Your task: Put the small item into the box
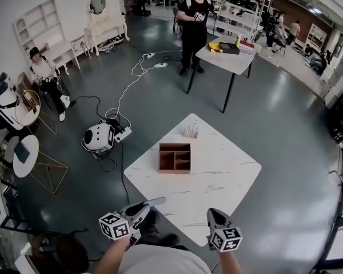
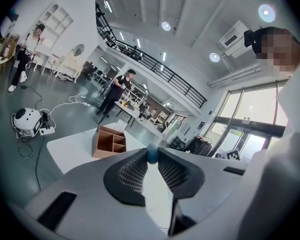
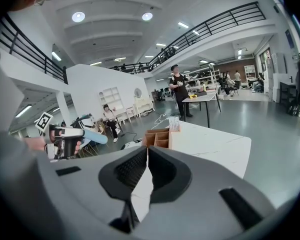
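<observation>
**A:** What is the biggest thing in front of the person?

**B:** A white, square, marble-patterned bench (image 1: 220, 178), standing on a grey floor with one corner towards the person.

**A:** And on it?

**B:** A brown wooden box with open compartments (image 1: 174, 157), on the far left part of the top. Just beyond it, near the far corner, stands a small pale upright pack (image 1: 190, 131), too small to make out.

**A:** Where are the two tools?

**B:** Both are at the near side, well apart from the box. The left gripper (image 1: 140, 211) hangs over the floor just off the bench's near left edge. The right gripper (image 1: 214, 214) is over the near corner.

**A:** What are they doing?

**B:** The left gripper is clamped on a slim light-blue cylindrical stick (image 2: 152, 154), which juts out past its tips and points towards the bench. The right gripper's jaws are pressed together with nothing between them.

**A:** So the stick is not in the box?

**B:** No, it is in the air, held in the left gripper.
</observation>
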Tool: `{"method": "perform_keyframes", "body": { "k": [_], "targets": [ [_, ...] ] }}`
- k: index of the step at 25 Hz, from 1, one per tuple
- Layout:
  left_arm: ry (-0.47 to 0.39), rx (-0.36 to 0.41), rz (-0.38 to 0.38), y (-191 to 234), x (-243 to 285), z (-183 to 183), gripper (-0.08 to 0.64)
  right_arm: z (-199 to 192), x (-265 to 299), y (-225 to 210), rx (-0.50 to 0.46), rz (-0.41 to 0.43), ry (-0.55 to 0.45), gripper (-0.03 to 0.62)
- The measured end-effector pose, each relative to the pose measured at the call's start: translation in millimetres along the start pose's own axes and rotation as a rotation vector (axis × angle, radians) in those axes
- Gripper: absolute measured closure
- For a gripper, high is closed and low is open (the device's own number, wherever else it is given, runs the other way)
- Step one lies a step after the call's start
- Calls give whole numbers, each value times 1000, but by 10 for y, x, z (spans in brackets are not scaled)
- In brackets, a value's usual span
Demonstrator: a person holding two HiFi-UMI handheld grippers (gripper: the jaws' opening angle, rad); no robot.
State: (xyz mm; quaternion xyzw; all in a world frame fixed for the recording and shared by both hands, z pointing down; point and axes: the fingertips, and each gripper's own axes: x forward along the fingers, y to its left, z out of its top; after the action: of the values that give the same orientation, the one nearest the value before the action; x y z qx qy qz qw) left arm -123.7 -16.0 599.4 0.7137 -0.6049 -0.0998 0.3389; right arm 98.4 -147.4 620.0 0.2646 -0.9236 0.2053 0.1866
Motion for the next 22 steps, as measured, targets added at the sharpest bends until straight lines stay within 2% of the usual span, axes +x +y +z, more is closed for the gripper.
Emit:
{"method": "perform_keyframes", "body": {
  "k": [4, 13, 22],
  "targets": [
    [21, 10, -15, 179, 112, 148, 489, 57, 147, 7, 8, -31, 4, 565],
    [114, 85, -26, 718, 501, 306, 489, 46, 563, 51, 27, -91, 51, 565],
    [213, 129, -107, 1098, 1026, 402, 489, 62, 898, 37, 52, -165, 89, 565]
  ]
}}
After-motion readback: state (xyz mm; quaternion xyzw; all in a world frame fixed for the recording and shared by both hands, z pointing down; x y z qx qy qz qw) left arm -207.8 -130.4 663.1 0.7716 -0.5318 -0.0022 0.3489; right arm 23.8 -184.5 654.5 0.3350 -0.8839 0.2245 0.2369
